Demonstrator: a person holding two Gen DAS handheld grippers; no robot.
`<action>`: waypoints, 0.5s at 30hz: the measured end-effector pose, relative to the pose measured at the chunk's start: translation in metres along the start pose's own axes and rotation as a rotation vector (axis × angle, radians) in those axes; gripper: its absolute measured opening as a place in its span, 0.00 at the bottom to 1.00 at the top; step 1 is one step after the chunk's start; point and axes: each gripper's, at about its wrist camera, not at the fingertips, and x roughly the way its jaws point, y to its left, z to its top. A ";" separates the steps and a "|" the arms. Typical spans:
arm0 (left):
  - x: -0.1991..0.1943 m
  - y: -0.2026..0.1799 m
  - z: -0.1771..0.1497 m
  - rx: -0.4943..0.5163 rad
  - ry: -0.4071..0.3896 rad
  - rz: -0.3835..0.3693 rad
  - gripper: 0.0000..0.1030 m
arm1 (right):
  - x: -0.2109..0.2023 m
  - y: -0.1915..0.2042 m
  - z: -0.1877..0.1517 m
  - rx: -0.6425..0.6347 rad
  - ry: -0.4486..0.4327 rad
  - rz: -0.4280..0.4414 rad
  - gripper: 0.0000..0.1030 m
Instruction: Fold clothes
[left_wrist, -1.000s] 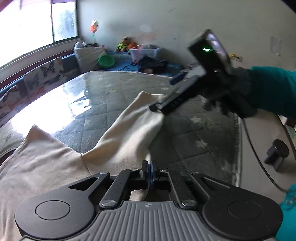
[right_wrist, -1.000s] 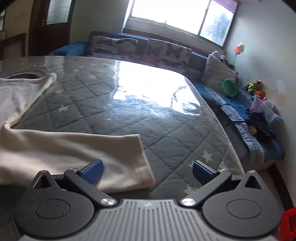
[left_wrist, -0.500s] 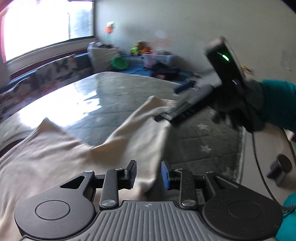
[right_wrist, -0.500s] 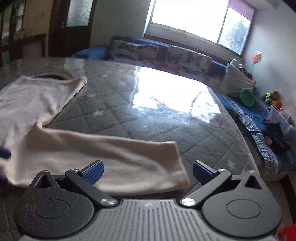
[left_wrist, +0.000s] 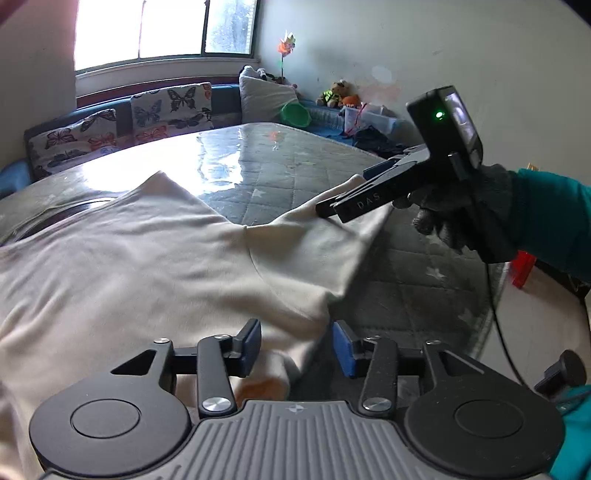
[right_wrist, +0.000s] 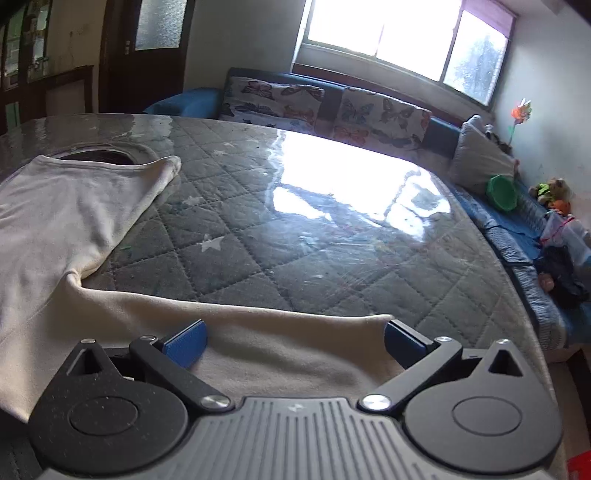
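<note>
A cream long-sleeved garment (left_wrist: 147, 258) lies spread on the grey quilted mattress (left_wrist: 288, 166). My left gripper (left_wrist: 297, 347) is low over its near fold, jaws opening. The cloth's edge lies between the blue pads, which do not press on it. A gloved hand in a teal sleeve (left_wrist: 554, 218) holds my right gripper (left_wrist: 347, 192) over the end of the garment's sleeve. In the right wrist view my right gripper (right_wrist: 293, 341) stands wide open above that sleeve (right_wrist: 277, 332), whose cuff lies by the right finger. The garment's body (right_wrist: 74, 214) lies at the left.
A sofa with butterfly cushions (right_wrist: 332, 107) runs along the far side under the window. A green bowl (left_wrist: 294, 113), soft toys and a clear box (left_wrist: 369, 118) sit beyond the mattress. The mattress edge drops at the right, with a black cable (left_wrist: 495, 314) and a red object (left_wrist: 522, 267) nearby.
My left jaws went from shut on the cloth fold to apart, letting it go, and the left view swung round. The right gripper slid along the sleeve, staying open.
</note>
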 end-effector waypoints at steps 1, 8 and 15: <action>-0.007 0.002 -0.002 -0.009 -0.008 0.009 0.46 | -0.005 0.001 0.001 -0.009 -0.007 0.000 1.00; -0.039 0.029 -0.014 -0.090 -0.011 0.105 0.46 | -0.040 0.047 0.013 -0.159 -0.088 0.139 1.00; -0.052 0.029 -0.035 -0.075 0.048 0.070 0.46 | -0.049 0.121 0.018 -0.350 -0.114 0.327 1.00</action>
